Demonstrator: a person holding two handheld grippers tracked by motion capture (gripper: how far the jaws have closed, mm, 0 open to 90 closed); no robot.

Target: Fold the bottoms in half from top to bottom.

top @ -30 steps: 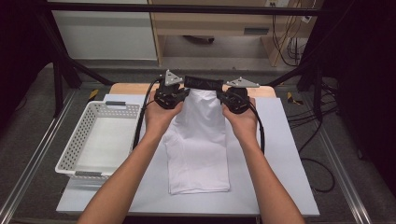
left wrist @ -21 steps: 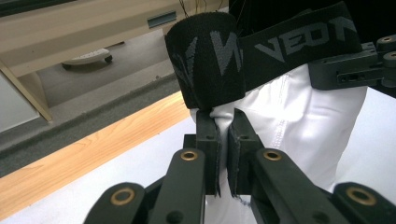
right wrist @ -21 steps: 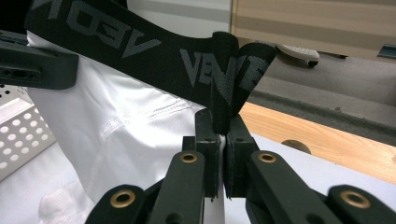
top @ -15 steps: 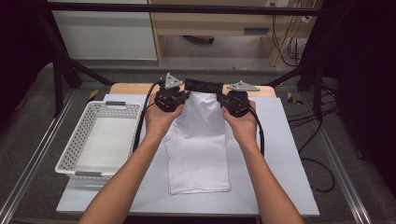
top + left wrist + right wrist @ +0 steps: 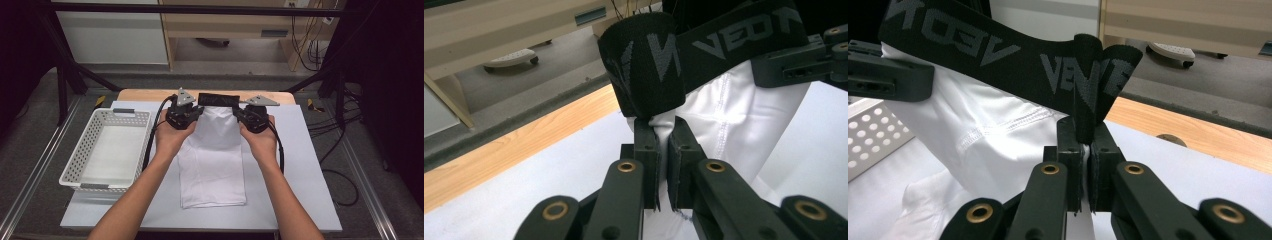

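The white basket [image 5: 105,150] sits empty at the left of the bench [image 5: 310,165]. Next the left claw [image 5: 663,150] is clamped on one end of the white garment's [image 5: 212,160] black waistband [image 5: 217,99] — the right claw [image 5: 1087,150] pinches the other end. Nothing has shifted over the last second, the band lifted at the far edge; I judge a fold toward the person is next.

Black left gripper [image 5: 192,111] w/ brass rivets; grey triangular plate [image 5: 184,96]; black cable [image 5: 151,140]; arms unsleeved.
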